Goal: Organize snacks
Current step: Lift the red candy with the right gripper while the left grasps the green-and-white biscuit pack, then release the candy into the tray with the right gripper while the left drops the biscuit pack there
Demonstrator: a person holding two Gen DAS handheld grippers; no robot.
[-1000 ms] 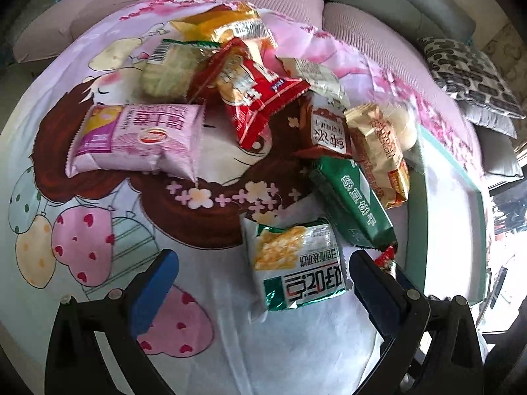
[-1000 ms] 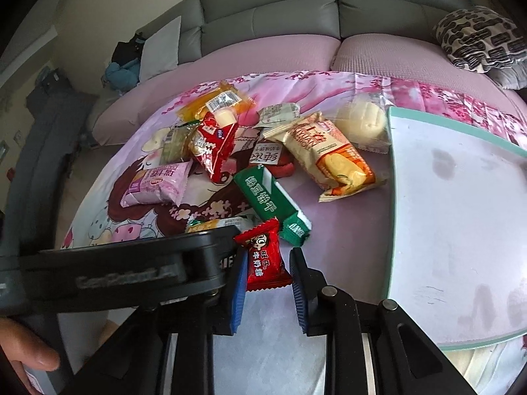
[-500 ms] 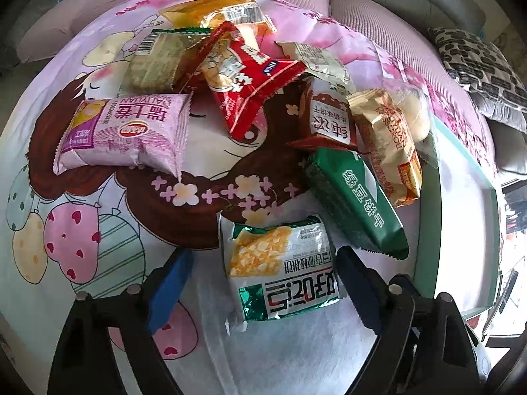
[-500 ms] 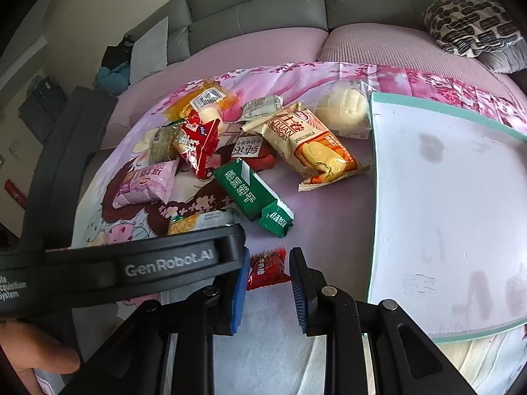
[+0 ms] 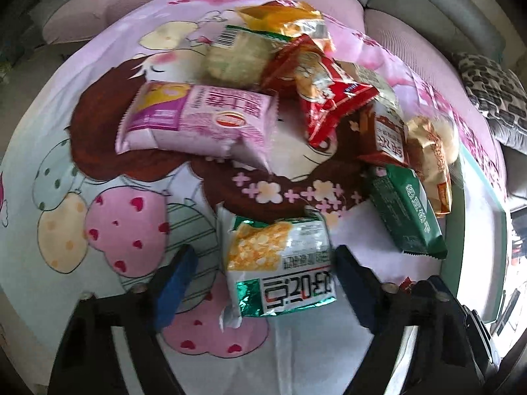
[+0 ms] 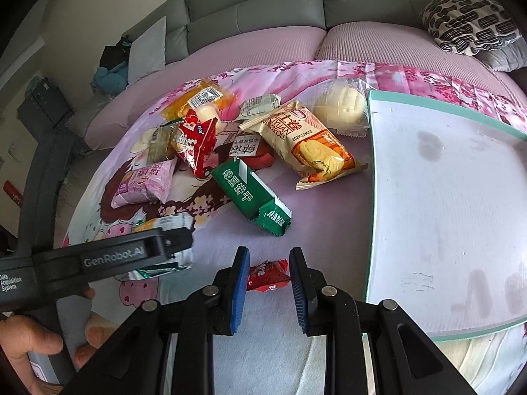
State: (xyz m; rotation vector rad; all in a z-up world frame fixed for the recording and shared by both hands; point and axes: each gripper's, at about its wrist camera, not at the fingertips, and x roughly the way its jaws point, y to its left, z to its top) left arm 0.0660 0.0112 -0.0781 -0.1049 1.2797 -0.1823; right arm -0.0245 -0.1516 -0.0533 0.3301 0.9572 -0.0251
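— What do the grippers look like?
— Black frames, blue ribbed pads (image 6: 239, 291), silver screws at the joints.
— Any markings?
— White "GenRobot.AI" lettering on the left gripper's (image 5: 260, 283) black arm, seen from the right wrist.

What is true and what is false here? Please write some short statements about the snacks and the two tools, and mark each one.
1. The right tool grips a small red packet. True.
2. The pink packet lies between the left tool's fingers. False: the jaws of the left tool are closing around the corn packet; the pink one lies farther off.
3. The green packet lies on the white board. False: it lies on the cartoon cloth, beside the board.
4. A patterned cushion lies on the sofa. True.
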